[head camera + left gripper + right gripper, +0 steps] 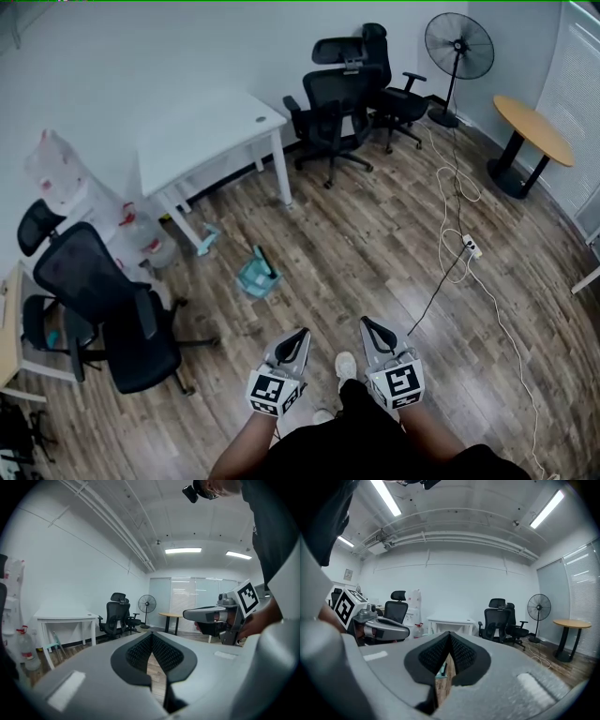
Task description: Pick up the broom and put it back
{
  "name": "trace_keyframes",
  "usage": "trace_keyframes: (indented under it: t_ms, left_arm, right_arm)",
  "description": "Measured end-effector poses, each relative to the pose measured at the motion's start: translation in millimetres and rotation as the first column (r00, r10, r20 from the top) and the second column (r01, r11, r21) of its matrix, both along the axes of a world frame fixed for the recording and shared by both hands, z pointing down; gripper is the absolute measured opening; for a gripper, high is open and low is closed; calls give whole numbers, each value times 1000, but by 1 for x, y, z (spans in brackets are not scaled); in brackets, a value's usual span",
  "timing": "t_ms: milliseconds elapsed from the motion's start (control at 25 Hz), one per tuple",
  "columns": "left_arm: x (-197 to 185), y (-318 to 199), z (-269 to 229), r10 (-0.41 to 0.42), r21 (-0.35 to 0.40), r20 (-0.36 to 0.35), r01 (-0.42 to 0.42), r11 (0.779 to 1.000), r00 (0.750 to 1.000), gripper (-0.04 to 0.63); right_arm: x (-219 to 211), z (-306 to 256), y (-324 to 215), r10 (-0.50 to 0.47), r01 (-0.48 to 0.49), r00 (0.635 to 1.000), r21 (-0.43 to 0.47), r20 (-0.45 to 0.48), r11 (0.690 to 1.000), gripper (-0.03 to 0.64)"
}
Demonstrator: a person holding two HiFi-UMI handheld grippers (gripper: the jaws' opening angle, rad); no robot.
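Well above both tongs in the head view, the broom [258, 275] lies on the wood floor [375, 244] just left of the frame's centre. It sits below the near leg of the white table [211, 131] and apart from it. Bare floor separates the broom from the tongs; neither touches it.

The left tongs [302, 333] and right tongs [367, 323] sit side by side at the bottom centre, both aimed up the frame. In the left gripper view, the left tongs [152, 634] have their ribbed pads meeting at the tip, closed on nothing. In the right gripper view, the right tongs [450, 633] are likewise closed and empty. A sliver of teal shows on the floor beyond, through the slit below their tip.

The broom shows a teal head low on the floor, with a dark handle running from it toward the upper left. Its long axis is thus nearly up-and-down in the head view, leaning slightly left. Its full length is hard to make out from this steep angle.
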State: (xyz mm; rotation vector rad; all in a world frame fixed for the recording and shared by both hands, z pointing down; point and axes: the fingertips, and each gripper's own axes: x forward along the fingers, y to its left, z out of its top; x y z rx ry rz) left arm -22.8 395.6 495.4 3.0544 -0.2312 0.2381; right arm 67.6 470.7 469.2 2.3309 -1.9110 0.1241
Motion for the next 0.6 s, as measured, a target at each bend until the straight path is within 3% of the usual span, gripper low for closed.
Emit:
trace_keyframes:
  t_ms: [400,600]
  left_arm:
    - [50,-83,-11,-117,15,0,117,993,993,15]
    - [72,-111,-13,-170,15,6,170,985,985,15]
  right_arm:
    - [57,-11,-91,-108,108,994,14,-4,994,2]
    - [87,-11,-124,-154,152,986,36,65,988,2]
